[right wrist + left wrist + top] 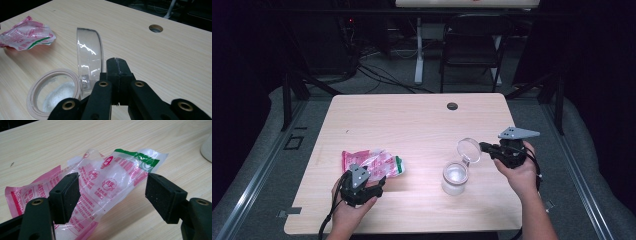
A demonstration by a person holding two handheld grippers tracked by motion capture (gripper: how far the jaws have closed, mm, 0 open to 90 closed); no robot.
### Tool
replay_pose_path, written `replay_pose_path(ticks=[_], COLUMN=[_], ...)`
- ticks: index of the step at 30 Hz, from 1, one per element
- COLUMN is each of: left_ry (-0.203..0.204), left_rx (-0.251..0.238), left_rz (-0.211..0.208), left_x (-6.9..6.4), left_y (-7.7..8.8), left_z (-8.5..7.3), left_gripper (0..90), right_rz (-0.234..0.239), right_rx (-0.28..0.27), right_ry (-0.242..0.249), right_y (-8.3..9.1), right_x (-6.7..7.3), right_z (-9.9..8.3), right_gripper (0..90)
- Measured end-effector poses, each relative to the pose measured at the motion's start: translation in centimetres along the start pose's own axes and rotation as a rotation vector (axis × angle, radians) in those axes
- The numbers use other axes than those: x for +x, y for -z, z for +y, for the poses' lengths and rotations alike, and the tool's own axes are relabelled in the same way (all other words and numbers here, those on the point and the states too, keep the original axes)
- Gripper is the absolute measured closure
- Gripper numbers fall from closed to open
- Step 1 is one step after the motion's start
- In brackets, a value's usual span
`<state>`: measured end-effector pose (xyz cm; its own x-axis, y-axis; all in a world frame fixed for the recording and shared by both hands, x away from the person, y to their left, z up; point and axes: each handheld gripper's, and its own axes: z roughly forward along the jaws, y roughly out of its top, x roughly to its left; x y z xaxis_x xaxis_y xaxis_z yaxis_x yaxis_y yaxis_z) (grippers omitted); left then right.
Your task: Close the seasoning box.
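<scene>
Both claws sit low over the pale wooden bench [412, 120] in the high view. Left claw [374, 187] rests at the near left, its jaws spread apart and pointing at the crumpled pink-and-clear plastic packet with a green strip [372, 162], which lies flat just beyond them. Right claw [484, 147] is held at the right side, pointing left, its jaws pressed together beside the round clear plastic lid [468, 150], which stands tipped up on the far rim of the clear glass jar [455, 177]. That jar stands upright on the bench, well apart from the packet.

Seen from the left gripper view, the black jaws stand wide, one on each side of the packet [105, 185], and neither pad presses on it. The packet lies on the wood with its green end farthest away.

Seen from the right gripper view, the jaws are closed tight against each other, and whether they pinch an edge of the lid [88, 57] I cannot tell. The lid rises on edge just left of the jaw tips. Below it the jar [53, 93] shows its pale beige rim and some white grains inside. The packet [27, 35] lies far off at upper left.
</scene>
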<state>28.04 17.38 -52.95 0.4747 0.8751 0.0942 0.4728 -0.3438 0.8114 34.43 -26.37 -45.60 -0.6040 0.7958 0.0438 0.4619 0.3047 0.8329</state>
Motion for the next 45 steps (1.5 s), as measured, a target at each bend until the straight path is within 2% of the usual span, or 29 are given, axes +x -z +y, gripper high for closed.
replay_pose_path(ticks=[14, 25, 33, 38, 45], left_ry=[0.000, -0.001, -0.002, 0.001, 0.006], left_rx=[0.001, 0.003, 0.000, -0.001, -0.002], left_rz=[0.000, 0.003, 0.002, 0.003, 0.001], left_x=[0.0, 0.1, 0.1, 0.1, 0.2], left_y=[0.0, 0.0, 0.0, 0.0, 0.0], left_z=[0.0, 0.0, 0.0, 0.0, 0.0], left_gripper=[27.8, 27.8, 27.8, 27.8, 27.8], right_rz=[0.009, 0.029, 0.060, 0.101, 0.121], right_rx=[-0.002, 0.015, 0.027, 0.039, 0.048], right_ry=[0.005, 0.027, 0.045, 0.064, 0.076], right_y=[0.0, -0.7, -1.3, -1.5, -2.1], right_x=[0.3, 1.1, 1.9, 2.3, 2.9], right_z=[0.1, 0.2, 0.2, 0.3, 0.2], right_gripper=[90.0, 90.0, 90.0, 89.8, 88.4])
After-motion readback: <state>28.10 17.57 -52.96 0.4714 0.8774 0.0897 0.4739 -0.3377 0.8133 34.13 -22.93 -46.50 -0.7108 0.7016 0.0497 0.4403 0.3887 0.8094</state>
